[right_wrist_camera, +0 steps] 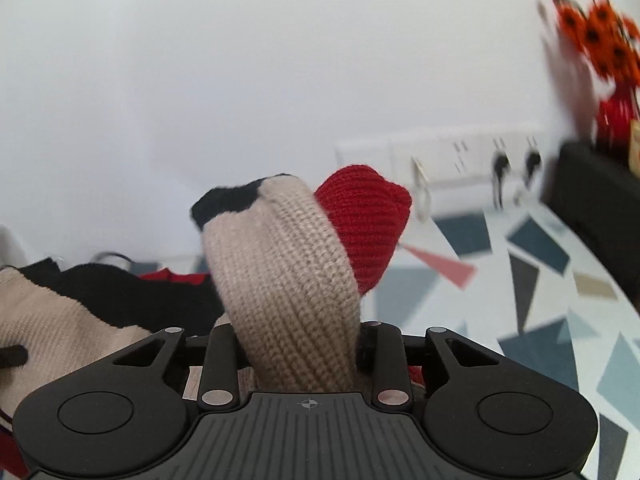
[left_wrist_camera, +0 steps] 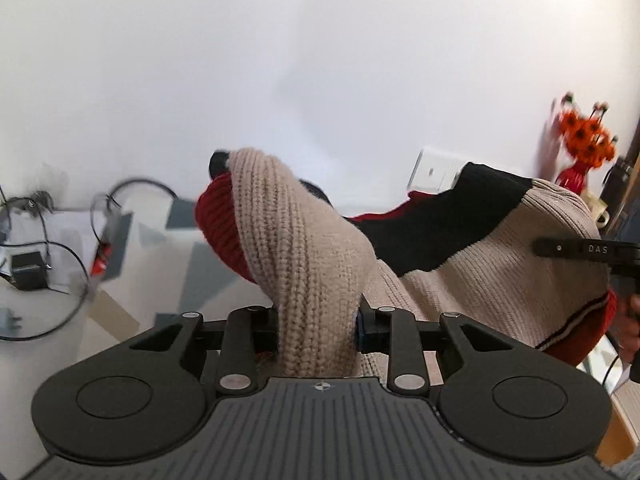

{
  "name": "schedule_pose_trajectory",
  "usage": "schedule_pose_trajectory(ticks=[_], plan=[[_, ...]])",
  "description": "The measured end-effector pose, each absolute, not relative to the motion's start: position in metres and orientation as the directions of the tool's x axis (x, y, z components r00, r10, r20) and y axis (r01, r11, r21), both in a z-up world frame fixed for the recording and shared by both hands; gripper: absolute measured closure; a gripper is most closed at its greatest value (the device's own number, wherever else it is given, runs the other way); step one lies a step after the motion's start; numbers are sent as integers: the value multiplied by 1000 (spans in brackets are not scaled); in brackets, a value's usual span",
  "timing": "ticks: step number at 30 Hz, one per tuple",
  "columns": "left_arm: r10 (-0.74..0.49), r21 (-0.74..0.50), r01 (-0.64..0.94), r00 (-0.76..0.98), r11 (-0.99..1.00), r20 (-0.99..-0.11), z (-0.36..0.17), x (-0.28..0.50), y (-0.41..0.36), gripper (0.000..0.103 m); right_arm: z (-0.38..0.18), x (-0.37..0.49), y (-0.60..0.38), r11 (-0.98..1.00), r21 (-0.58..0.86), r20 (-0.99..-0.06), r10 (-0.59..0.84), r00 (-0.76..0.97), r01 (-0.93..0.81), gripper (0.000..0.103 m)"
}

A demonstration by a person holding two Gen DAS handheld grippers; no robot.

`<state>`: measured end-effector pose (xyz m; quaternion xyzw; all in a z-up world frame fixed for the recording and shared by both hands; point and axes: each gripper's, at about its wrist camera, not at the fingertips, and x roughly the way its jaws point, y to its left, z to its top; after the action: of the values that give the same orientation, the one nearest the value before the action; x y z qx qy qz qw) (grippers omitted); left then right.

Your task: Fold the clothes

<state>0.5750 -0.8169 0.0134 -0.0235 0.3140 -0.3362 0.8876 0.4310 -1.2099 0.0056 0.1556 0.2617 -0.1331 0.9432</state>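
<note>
Nearest the left wrist camera, the left gripper (left_wrist_camera: 316, 332) is seen nearly closed, its fingers clamped on a bunched beige fold of the knitted sweater (left_wrist_camera: 500, 272), lifted above the patterned surface (left_wrist_camera: 188, 276). The right gripper (right_wrist_camera: 300, 344) is likewise pinched on another beige fold with a red cuff. Only the left view shows cables (left_wrist_camera: 60, 248) and an adapter; only the right shows wall sockets (right_wrist_camera: 480, 156). An orange-flower vase (right_wrist_camera: 616, 112) is seen farthest.
</note>
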Motion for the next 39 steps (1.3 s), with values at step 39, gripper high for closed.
schedule_pose_trajectory(ticks=[39], plan=[[374,-369,-555,807,746,-458,54,122,-426,77,76,409,-706,566,294,-496,779,383,-770,76]])
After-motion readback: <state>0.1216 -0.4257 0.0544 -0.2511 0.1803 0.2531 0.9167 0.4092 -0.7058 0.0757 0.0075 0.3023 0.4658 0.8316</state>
